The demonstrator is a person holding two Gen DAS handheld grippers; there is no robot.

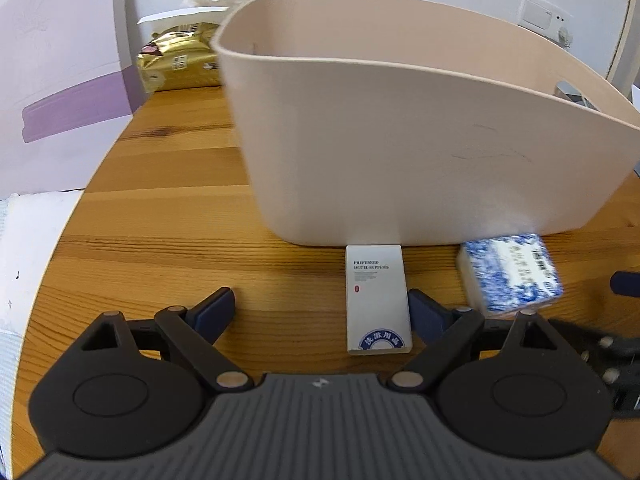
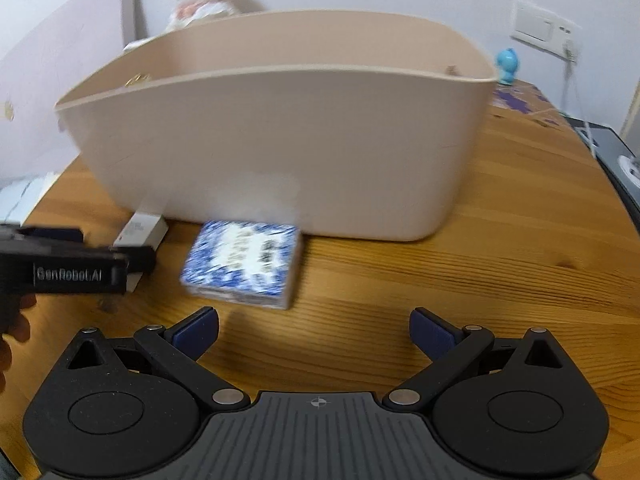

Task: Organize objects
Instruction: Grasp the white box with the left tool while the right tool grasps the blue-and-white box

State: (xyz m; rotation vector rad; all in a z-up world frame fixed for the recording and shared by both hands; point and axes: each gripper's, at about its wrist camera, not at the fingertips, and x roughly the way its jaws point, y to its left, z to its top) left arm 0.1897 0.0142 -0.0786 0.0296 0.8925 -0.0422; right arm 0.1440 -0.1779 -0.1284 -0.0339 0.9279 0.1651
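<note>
Left wrist view showed the left gripper spread wide, its right pad beside a white rectangular card box printed "PREFERRED HOTEL SUPPLIES", lying against the beige plastic tub on the wooden table. The right gripper also gaped, empty, near a blue-and-white patterned tissue pack; "GenRobot.AI" marked the left tool.

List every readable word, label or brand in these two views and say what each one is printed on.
"PREFERRED HOTEL SUPPLIES": white box lying by the beige bin; its smaller lines and the round blue seal are too small to read.
"GenRobot.AI": side of the left gripper, seen from the right wrist view.
Blue-and-white packet: print blurred, unreadable.
Gold bag: label too small to read.
</note>
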